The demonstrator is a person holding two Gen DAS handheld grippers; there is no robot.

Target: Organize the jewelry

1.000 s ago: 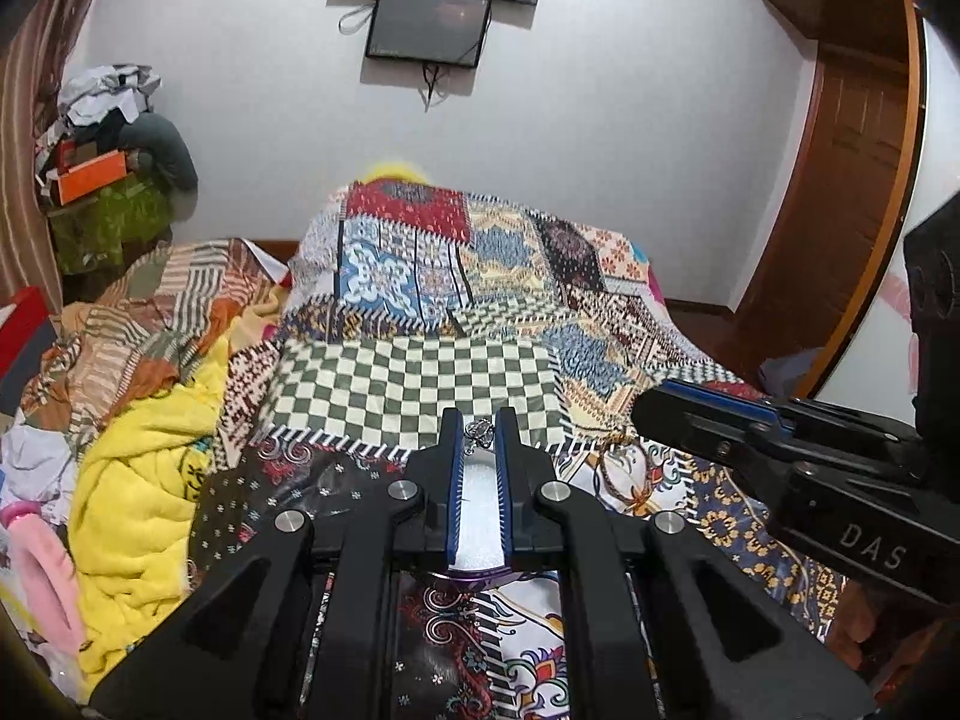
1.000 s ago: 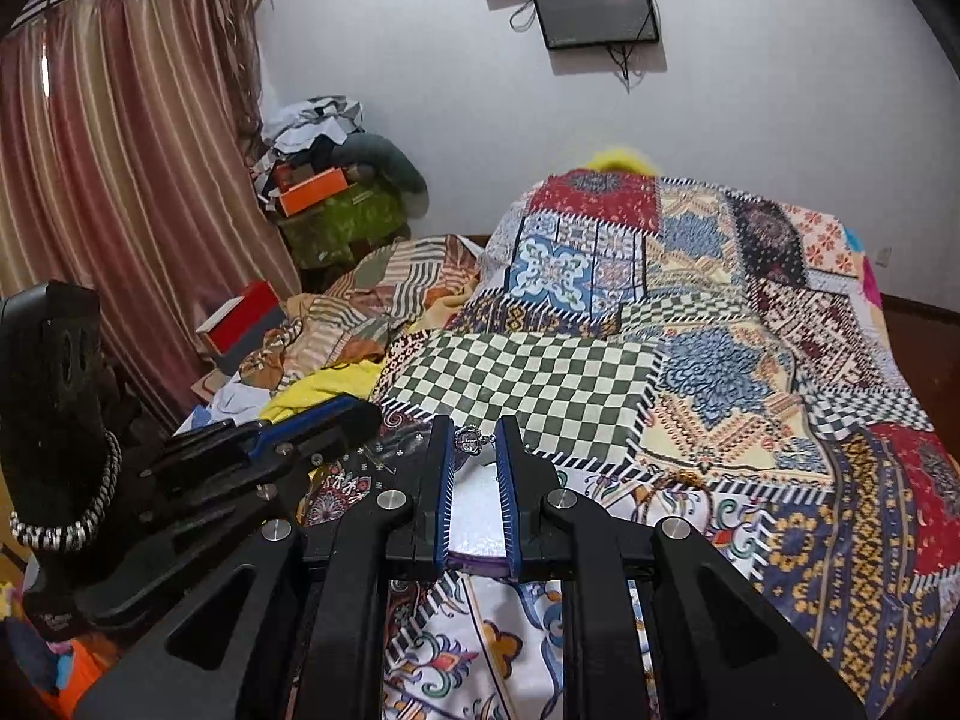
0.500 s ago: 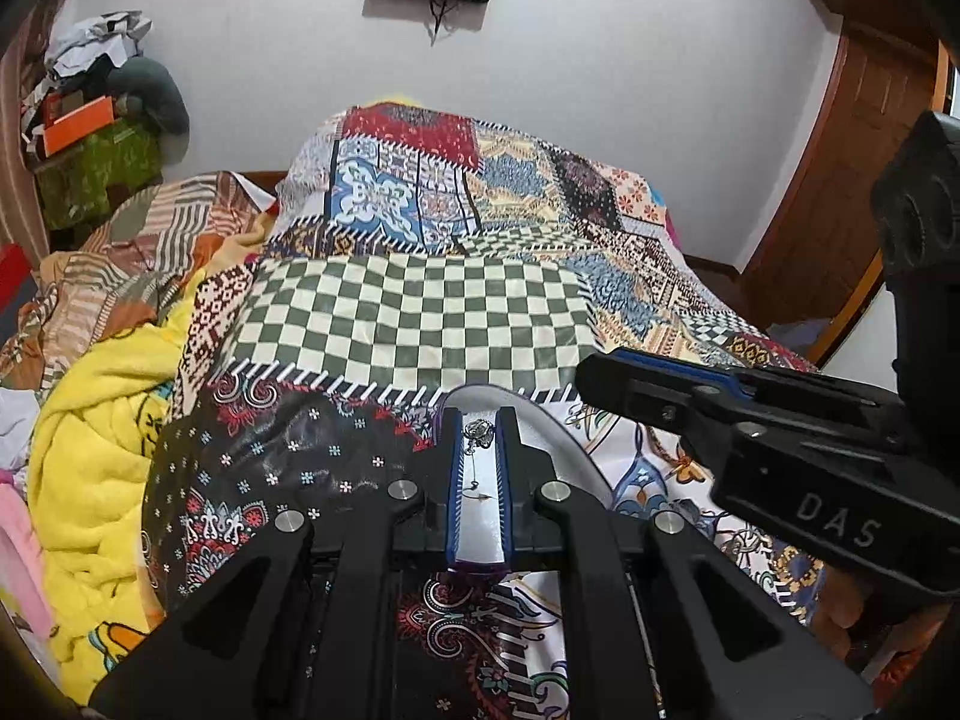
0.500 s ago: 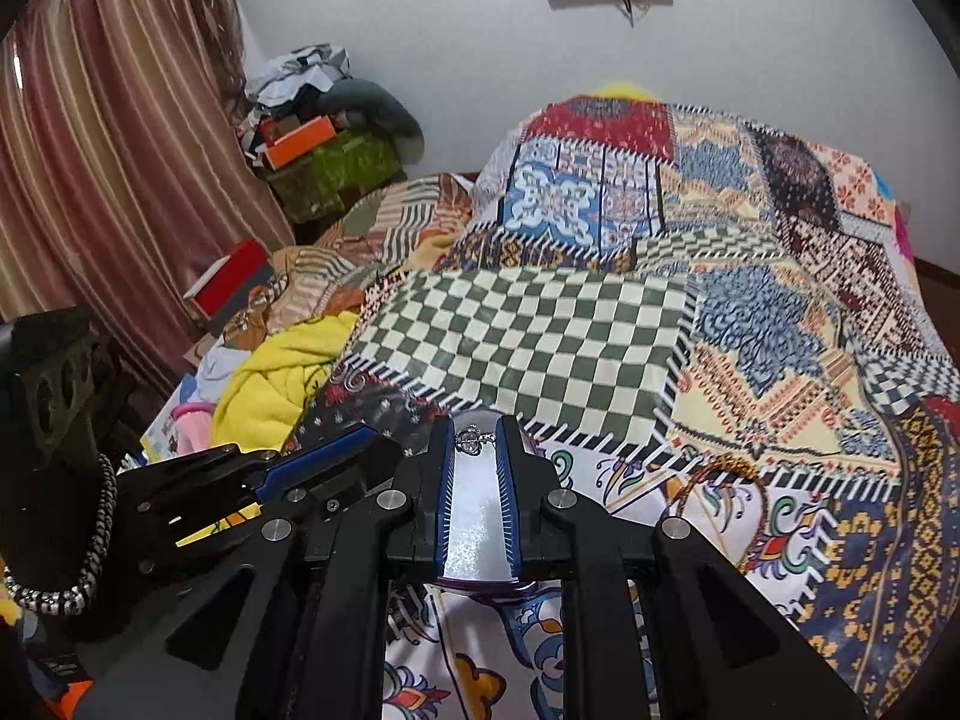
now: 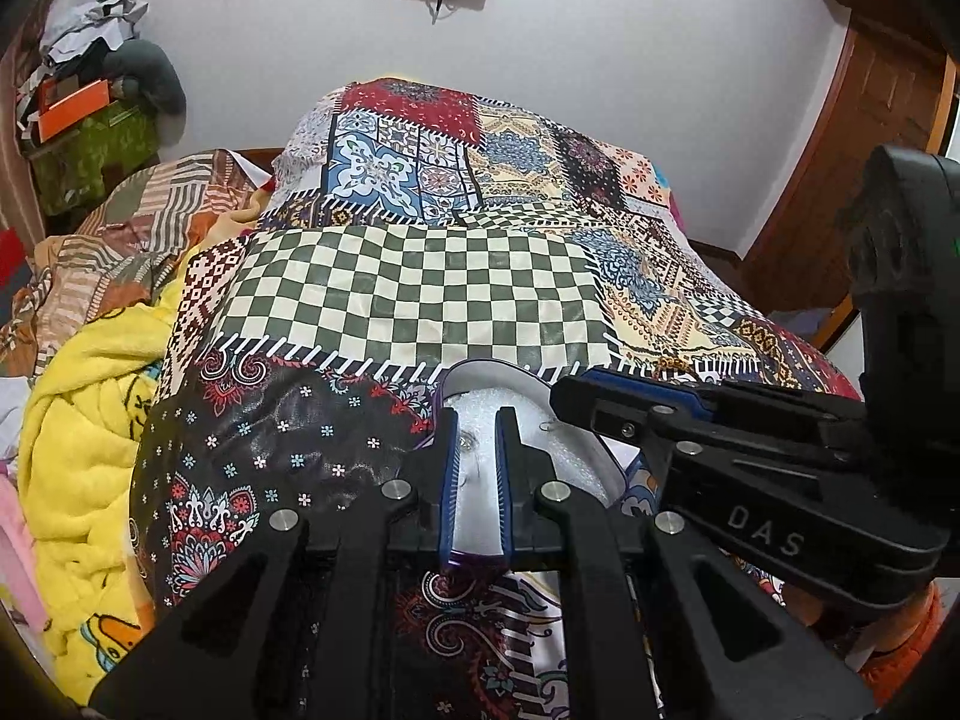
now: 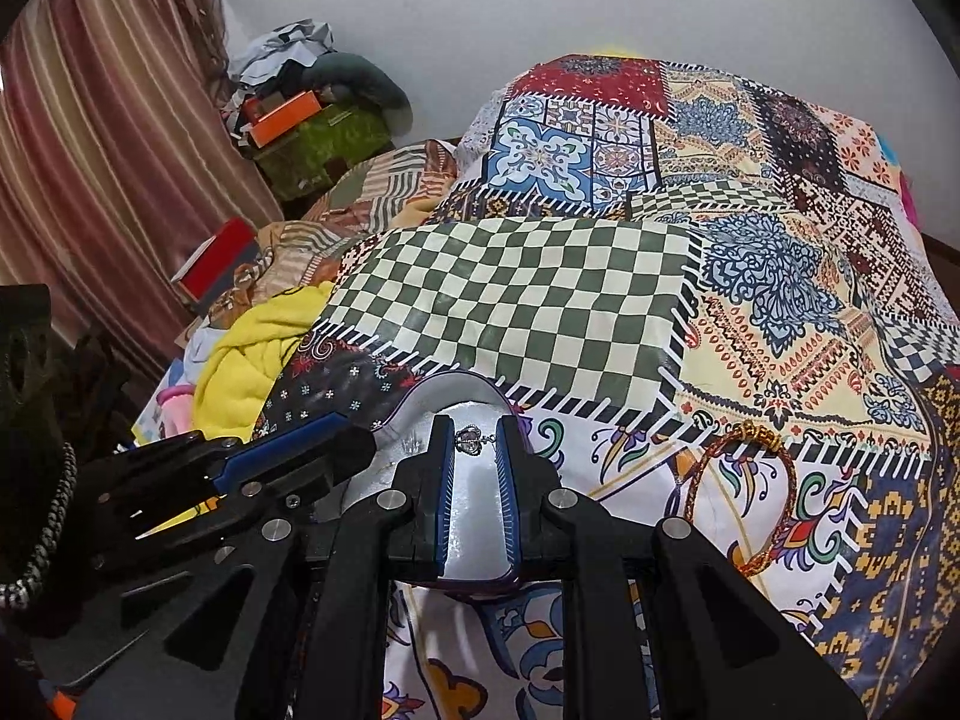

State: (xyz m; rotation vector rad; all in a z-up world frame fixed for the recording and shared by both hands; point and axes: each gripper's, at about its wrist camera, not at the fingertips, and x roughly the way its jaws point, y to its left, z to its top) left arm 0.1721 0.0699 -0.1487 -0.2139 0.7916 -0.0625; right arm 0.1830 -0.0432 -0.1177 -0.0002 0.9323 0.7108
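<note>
A silvery glitter tray with a purple rim (image 6: 456, 396) lies on the patchwork bedspread; it also shows in the left wrist view (image 5: 528, 384). My right gripper (image 6: 475, 438) hangs just over it, its jaws narrowly apart with a small silver crown-shaped pendant (image 6: 470, 441) between the tips. My left gripper (image 5: 477, 429) is right beside it over the same tray, its jaws also narrowly apart around a small silver piece (image 5: 465, 438). A gold and red braided bracelet (image 6: 744, 492) lies on the bedspread to the right of the tray.
The bed has a checkered patch (image 5: 420, 294) beyond the tray. A yellow blanket (image 5: 84, 420) and piled clothes lie to the left. A curtain (image 6: 90, 168) and stacked boxes (image 6: 282, 114) stand at the far left, a wooden door (image 5: 870, 120) at the right.
Both grippers have come down and forward toward the tray, each still carrying its small silver piece. The tray now fills more of both views.
</note>
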